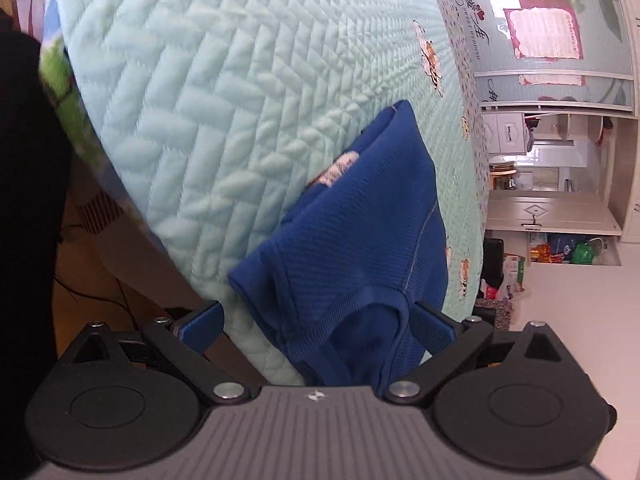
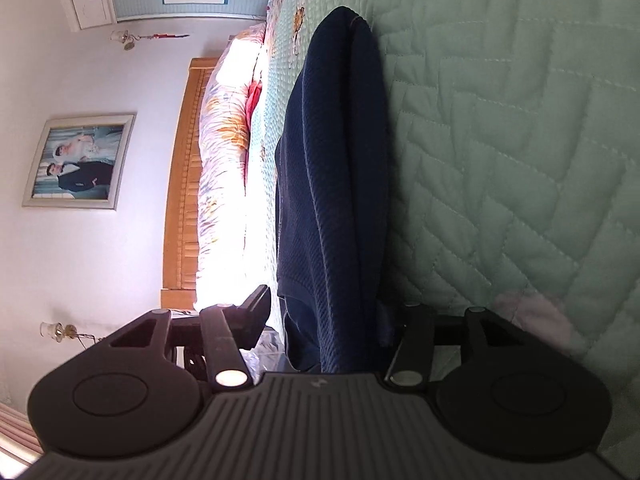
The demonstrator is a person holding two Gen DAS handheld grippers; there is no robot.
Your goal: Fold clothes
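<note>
On the pale green quilted bedspread [image 1: 224, 112], which fills the upper left of the left wrist view, lies the blue knit garment [image 1: 360, 232], running from the middle of the frame down to the bottom centre. Its ribbed neck opening [image 1: 372, 320] sits right between the fingers of the left gripper [image 1: 320, 320], whose jaws stand spread wide, one finger clear of the cloth on the left and the other just beside it on the right, so nothing is pinched. In the right wrist view the same garment [image 2: 336, 184] shows as a dark, already doubled strip down the centre, with the bedspread [image 2: 512, 160] to its right and a wooden headboard [image 2: 184, 184] and flowered bedding [image 2: 228, 152] to its left. The right gripper [image 2: 332, 320] stands parted around the lower end of the strip; its left finger is off the cloth, and I cannot tell whether the right one touches it. The garment looks light, soft and limp, with a textured weave that should not slip between pads, but it will sag and lose its fold if lifted from one point. My judgement is that the firmest holds are the ribbed neckband and the stitched hem edges, taken with both grippers well apart so the layers stay aligned
</note>
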